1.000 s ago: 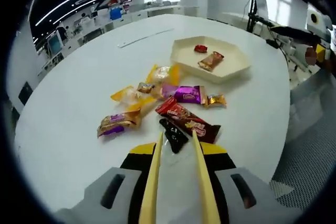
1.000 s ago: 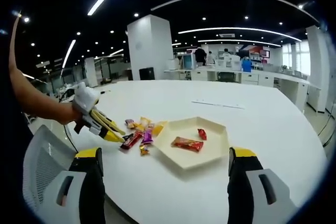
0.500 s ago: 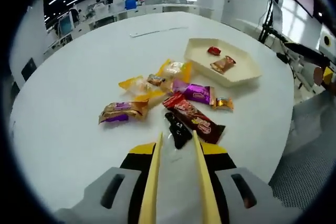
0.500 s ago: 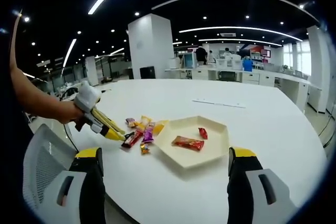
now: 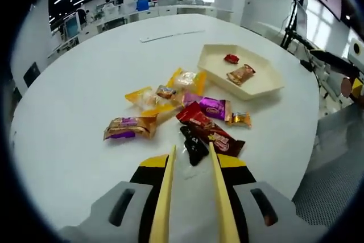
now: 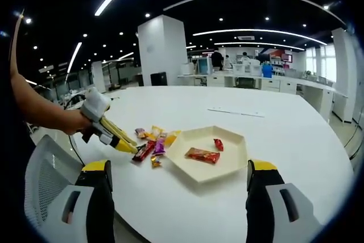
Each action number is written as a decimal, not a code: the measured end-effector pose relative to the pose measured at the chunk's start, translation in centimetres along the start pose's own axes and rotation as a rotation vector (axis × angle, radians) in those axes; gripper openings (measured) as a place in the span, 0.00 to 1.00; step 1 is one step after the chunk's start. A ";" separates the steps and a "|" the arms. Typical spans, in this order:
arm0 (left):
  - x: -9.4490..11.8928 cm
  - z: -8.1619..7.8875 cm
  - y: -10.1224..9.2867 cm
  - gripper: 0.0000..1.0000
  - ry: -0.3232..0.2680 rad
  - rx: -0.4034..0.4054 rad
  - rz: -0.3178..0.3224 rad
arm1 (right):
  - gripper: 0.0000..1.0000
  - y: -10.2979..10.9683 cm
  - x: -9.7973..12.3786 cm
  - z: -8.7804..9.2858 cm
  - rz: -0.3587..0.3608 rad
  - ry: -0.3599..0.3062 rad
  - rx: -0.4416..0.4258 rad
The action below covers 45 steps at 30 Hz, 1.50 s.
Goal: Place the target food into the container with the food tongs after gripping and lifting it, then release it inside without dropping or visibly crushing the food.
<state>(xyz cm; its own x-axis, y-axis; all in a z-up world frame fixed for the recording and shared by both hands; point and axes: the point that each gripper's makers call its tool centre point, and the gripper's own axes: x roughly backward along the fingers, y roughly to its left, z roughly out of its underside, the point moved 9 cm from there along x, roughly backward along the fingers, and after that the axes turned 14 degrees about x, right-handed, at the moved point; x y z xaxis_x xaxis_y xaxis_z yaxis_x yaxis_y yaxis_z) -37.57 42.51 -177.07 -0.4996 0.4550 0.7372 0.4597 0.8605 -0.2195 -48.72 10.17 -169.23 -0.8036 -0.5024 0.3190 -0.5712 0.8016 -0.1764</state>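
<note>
L claw (image 5: 191,151) nudged fwd, ajar over black candy (image 5: 194,145); R claw (image 6: 176,172) wide, empty.

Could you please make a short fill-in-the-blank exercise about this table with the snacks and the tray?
1. The cream tray already holds ____ wrapped snacks.
2. The tips of the left tool point at a small ____ packet lying just ahead of them.
3. The round table is ____ in colour.
4. The jaws of the right tool stand wide ____.

Missing words: two; black; white; open
</note>
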 end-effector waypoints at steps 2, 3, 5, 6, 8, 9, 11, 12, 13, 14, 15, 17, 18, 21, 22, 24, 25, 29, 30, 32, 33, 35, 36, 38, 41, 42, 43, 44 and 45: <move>0.0 0.1 0.0 0.27 0.005 0.005 0.002 | 0.97 0.0 0.0 0.0 0.000 -0.002 -0.001; 0.0 0.1 0.0 0.27 0.003 0.003 0.001 | 0.97 0.0 0.0 0.0 0.000 0.000 0.000; 0.0 0.1 0.0 0.27 0.003 0.011 -0.010 | 0.96 0.0 0.0 0.0 -0.002 0.001 0.002; -0.1 0.1 0.0 0.27 0.008 0.014 -0.010 | 0.96 0.0 0.0 0.0 -0.002 0.001 0.001; -0.3 0.0 0.0 0.27 0.008 0.019 -0.021 | 0.96 0.0 0.0 0.0 -0.002 0.001 0.001; -0.3 -0.1 -0.1 0.27 0.002 0.018 -0.023 | 0.96 0.0 0.0 0.0 -0.001 0.001 0.001; -0.3 -0.2 -0.4 0.27 0.004 0.014 -0.028 | 0.96 0.0 0.0 0.0 -0.001 0.000 0.002; -0.2 -0.2 -0.5 0.27 0.006 0.014 -0.032 | 0.96 0.0 0.0 0.0 -0.001 0.002 0.002; -0.1 -0.2 -0.5 0.26 0.010 0.015 -0.034 | 0.96 0.0 0.0 0.0 0.000 0.001 0.001; -0.2 -0.2 -0.4 0.26 0.016 0.013 -0.034 | 0.96 -0.1 0.0 0.0 0.002 -0.001 0.000; -0.1 -0.1 -0.5 0.25 0.026 -0.005 -0.024 | 0.96 -0.1 0.1 0.0 0.004 -0.001 0.000; -0.1 -0.1 -0.3 0.25 0.035 -0.006 -0.017 | 0.96 -0.1 0.0 0.0 0.004 -0.001 -0.002; 0.1 -0.2 -0.3 0.24 0.040 -0.010 -0.014 | 0.96 -0.1 0.0 0.0 0.004 0.000 0.000; 0.3 -0.1 0.3 0.24 0.053 -0.007 -0.011 | 0.96 -0.1 0.0 0.0 0.001 0.001 0.001; 0.5 -0.1 0.3 0.25 0.056 0.004 -0.012 | 0.96 -0.1 0.0 0.0 0.001 0.001 0.001; 0.5 -0.1 0.5 0.25 0.063 0.018 -0.004 | 0.96 -0.1 0.0 0.0 -0.001 0.002 0.000; 0.4 -0.1 0.4 0.26 0.062 0.015 -0.005 | 0.96 -0.1 0.0 0.0 -0.001 0.003 0.002; 0.1 -0.2 -0.2 0.26 0.047 -0.015 -0.016 | 0.96 0.0 0.0 0.1 -0.004 0.007 0.005; -0.1 -0.3 -0.3 0.27 0.046 -0.019 -0.009 | 0.96 0.0 0.0 0.1 -0.005 0.008 0.004; -0.2 -0.3 -0.5 0.27 0.040 -0.026 -0.006 | 0.96 0.0 0.0 0.1 -0.005 0.008 0.004; -0.3 -0.4 -0.6 0.27 0.029 -0.038 -0.006 | 0.96 0.0 0.0 0.1 -0.005 0.010 0.005; -0.2 -0.5 -0.9 0.27 0.026 -0.018 0.008 | 0.96 0.0 0.0 0.1 -0.004 0.008 0.002; -0.1 -0.6 -0.9 0.27 0.020 -0.011 0.013 | 0.96 0.0 0.0 0.1 -0.002 0.009 0.003; -0.2 -0.5 -0.9 0.27 0.023 0.005 0.012 | 0.96 -0.1 0.0 0.1 -0.002 0.008 0.000; -0.3 -0.4 -0.6 0.26 0.019 0.028 0.017 | 0.95 -0.1 0.0 0.1 -0.001 0.010 0.002; -0.3 -0.4 -0.6 0.26 0.012 0.035 0.019 | 0.96 -0.1 0.0 0.1 -0.001 0.009 0.001; -0.3 -0.4 -0.6 0.26 0.010 0.036 0.020 | 0.95 -0.1 0.0 0.1 0.000 0.008 0.001; -0.3 -0.4 -0.6 0.26 0.008 0.037 0.018 | 0.95 -0.1 0.0 0.2 0.000 0.010 0.000; -0.3 -0.4 -0.6 0.26 0.007 0.033 0.021 | 0.95 -0.1 0.0 0.2 0.000 0.011 0.000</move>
<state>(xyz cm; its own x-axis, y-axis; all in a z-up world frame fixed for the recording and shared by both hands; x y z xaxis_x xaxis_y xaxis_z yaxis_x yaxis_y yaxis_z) -37.42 41.73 -176.97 -0.4850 0.4711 0.7368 0.4452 0.8582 -0.2557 -48.68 10.04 -169.36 -0.8019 -0.4986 0.3291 -0.5710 0.8016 -0.1769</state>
